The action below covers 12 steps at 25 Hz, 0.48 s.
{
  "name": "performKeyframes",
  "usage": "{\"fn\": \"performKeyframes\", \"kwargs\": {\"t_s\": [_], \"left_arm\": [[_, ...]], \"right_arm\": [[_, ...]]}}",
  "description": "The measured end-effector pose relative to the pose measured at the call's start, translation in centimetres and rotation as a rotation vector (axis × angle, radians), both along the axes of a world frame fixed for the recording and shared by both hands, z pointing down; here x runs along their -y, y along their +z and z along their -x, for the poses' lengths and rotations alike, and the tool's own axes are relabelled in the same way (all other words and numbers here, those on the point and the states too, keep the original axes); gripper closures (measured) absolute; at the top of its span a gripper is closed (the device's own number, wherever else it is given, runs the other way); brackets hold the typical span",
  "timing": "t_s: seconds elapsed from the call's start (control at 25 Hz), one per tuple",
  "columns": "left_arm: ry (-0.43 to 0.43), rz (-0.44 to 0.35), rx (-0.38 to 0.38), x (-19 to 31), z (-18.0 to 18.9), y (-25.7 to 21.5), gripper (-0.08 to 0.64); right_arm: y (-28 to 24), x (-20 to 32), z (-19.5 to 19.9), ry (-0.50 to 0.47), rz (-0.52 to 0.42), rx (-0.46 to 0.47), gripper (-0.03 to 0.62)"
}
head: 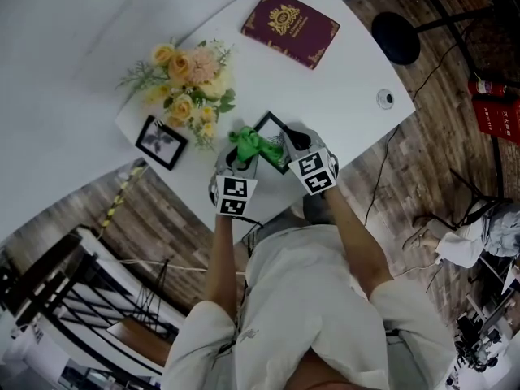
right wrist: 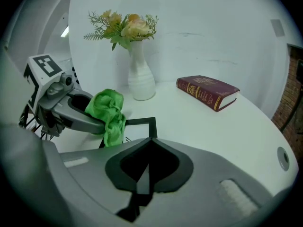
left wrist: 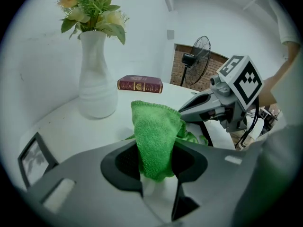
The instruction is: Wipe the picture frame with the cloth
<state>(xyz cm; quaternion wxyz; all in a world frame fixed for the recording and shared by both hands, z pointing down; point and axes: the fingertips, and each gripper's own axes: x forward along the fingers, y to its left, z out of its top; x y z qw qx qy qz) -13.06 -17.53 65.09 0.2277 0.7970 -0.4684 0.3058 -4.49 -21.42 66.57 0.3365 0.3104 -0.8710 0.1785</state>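
Note:
A black picture frame (head: 269, 126) sits near the white table's front edge, and my right gripper (head: 291, 146) is shut on its near corner. In the right gripper view the frame's thin black edge (right wrist: 140, 122) runs out from between the jaws (right wrist: 150, 143). My left gripper (head: 241, 154) is shut on a bunched green cloth (head: 253, 144), which lies against the frame's left part. In the left gripper view the cloth (left wrist: 154, 136) stands up between the jaws (left wrist: 156, 167), hiding most of the frame.
A white vase of yellow and pink flowers (head: 187, 84) stands behind the frame. A second small black frame (head: 161, 142) lies to its left. A maroon book (head: 290, 28) lies further back. The table edge (head: 357, 149) runs close on the right, and a fan (left wrist: 196, 56) stands beyond.

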Motion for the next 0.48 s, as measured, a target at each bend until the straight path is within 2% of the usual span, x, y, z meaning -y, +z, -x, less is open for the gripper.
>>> {"fn": "performKeyframes", "kwargs": {"t_s": [0.24,0.48], "left_arm": [[-0.021,0.047,0.033,-3.1,2.1,0.2,0.393],[-0.007,-0.002,0.040,-4.4,2.2,-2.6,0.393]], "right_arm": [[0.0,-0.1,0.0,-0.004,-0.005,0.006,0.588],[-0.6,0.0,-0.7,0.033,-0.006,0.052,0.586]]}}
